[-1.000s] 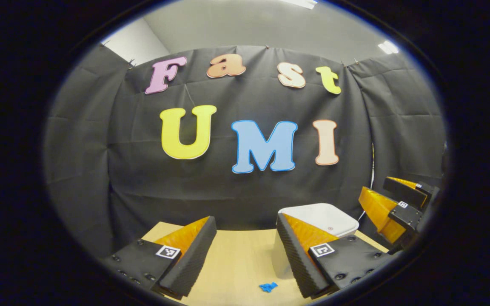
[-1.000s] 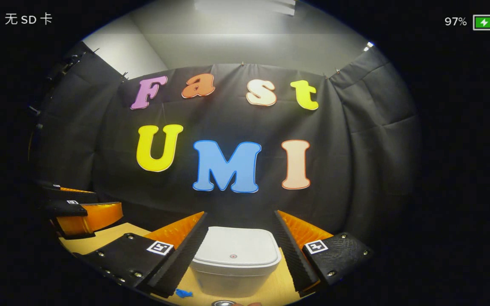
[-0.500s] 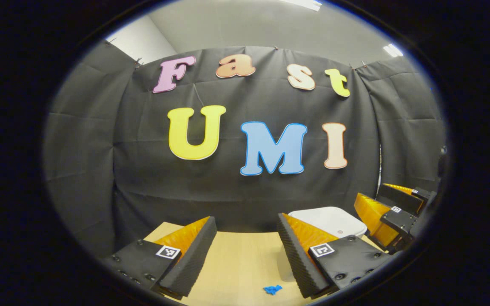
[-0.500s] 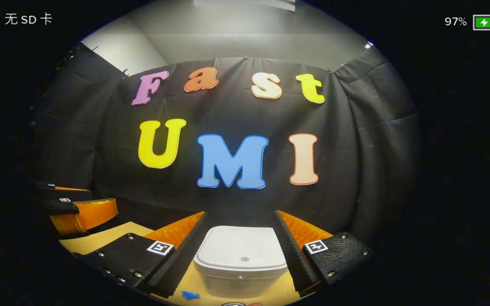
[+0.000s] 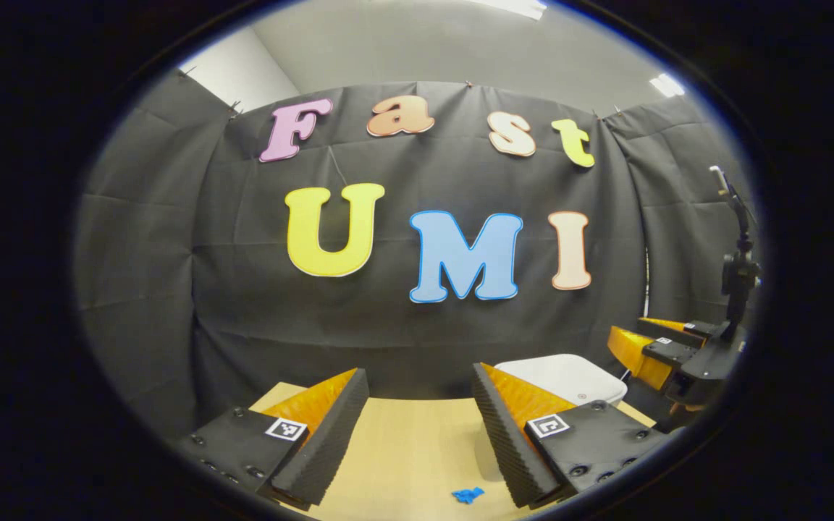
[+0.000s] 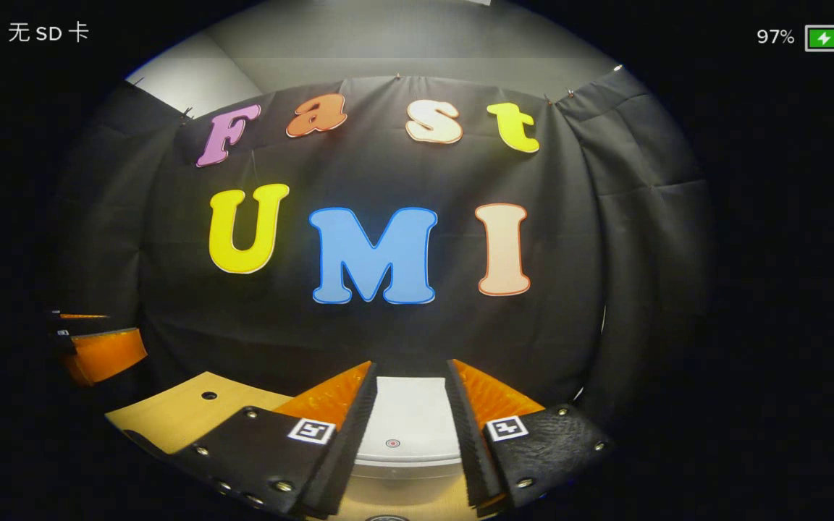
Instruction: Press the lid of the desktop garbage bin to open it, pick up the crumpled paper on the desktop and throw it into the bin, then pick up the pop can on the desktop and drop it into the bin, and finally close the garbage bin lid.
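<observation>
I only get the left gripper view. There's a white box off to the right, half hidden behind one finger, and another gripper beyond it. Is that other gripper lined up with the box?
Observer: Yes. In the right gripper view the garbage bin sits dead ahead, and its lid shows between the two spread fingers of the right gripper.
Operator: Is the lid up?
Observer: No. Between those fingers, its front edge lies flat on the bin's body.
Operator: Anything on the table I'm missing?
Observer: A small round hole in the tabletop, left of that gripper.
</observation>
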`<state>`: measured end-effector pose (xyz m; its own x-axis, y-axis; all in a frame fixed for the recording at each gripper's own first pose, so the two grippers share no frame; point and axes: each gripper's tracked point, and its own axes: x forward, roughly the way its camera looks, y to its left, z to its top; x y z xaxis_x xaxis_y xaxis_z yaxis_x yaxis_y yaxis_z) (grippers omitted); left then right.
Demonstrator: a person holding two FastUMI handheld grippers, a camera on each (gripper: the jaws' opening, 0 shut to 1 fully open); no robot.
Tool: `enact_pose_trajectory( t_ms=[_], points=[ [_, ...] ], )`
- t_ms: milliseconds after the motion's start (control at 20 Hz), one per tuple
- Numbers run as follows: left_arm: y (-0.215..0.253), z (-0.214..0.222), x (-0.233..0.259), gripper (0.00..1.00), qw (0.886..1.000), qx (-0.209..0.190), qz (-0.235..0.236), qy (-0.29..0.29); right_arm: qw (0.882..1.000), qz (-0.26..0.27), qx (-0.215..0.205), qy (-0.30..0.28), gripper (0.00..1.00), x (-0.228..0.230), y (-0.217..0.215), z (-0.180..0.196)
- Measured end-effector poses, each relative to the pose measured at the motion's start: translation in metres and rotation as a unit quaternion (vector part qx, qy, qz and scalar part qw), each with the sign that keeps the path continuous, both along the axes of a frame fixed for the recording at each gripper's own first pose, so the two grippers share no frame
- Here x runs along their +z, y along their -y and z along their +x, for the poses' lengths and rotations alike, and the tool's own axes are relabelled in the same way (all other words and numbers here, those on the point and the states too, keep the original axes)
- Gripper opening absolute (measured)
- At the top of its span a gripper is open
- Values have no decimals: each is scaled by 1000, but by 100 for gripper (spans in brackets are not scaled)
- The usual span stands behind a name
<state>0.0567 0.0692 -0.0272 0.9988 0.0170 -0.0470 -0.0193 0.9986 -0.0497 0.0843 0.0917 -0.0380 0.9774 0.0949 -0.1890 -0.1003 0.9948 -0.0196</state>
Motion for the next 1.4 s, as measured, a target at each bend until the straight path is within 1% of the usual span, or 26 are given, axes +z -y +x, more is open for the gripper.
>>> enact_pose_trajectory(
  t_ms=[50,100,150,200,250,300,350,400,500,550,700,950,1100,1300,1400],
  points=[
    [0,0,-1,95,1000,0,0,-2,1000,-1,-2,-7,53,-2,2,2],
    [1,0,-1,95,1000,-2,-1,-3,1000,1,-6,-10,53,-9,5,5],
    [3,1,-1,94,1000,-3,-1,-2,1000,8,-5,-16,19,-12,4,10],
    [3,2,-1,94,1000,-2,0,-2,1000,14,0,-28,14,-20,2,11],
    [4,1,1,95,1000,-3,1,-1,999,22,8,-43,14,-28,-2,13],
    [5,0,2,95,1000,-4,1,0,998,23,2,-54,14,-32,0,16],
    [6,1,2,95,1000,-4,2,1,998,29,7,-60,1,-37,2,19],
    [6,1,1,95,1000,-3,2,1,997,30,9,-68,5,-41,1,21],
    [6,4,0,95,1000,-3,0,0,996,29,9,-89,5,-55,-1,20],
    [6,5,-1,95,1000,-2,-2,-3,994,34,14,-104,1,-63,-4,23],
    [4,7,-2,95,1000,0,0,-2,989,45,27,-136,1,-79,-12,21],
    [10,13,-2,95,1000,-3,6,-1,987,37,39,-153,1,-94,-20,20],
    [11,15,-5,95,1000,-4,6,-4,985,35,37,-167,1,-105,-20,17],
    [10,22,-7,95,1000,-3,6,-8,986,39,32,-161,1,-107,-20,16],
    [10,25,-7,95,1000,-2,6,-9,985,54,32,-161,1,-111,-20,15]
  ],
)
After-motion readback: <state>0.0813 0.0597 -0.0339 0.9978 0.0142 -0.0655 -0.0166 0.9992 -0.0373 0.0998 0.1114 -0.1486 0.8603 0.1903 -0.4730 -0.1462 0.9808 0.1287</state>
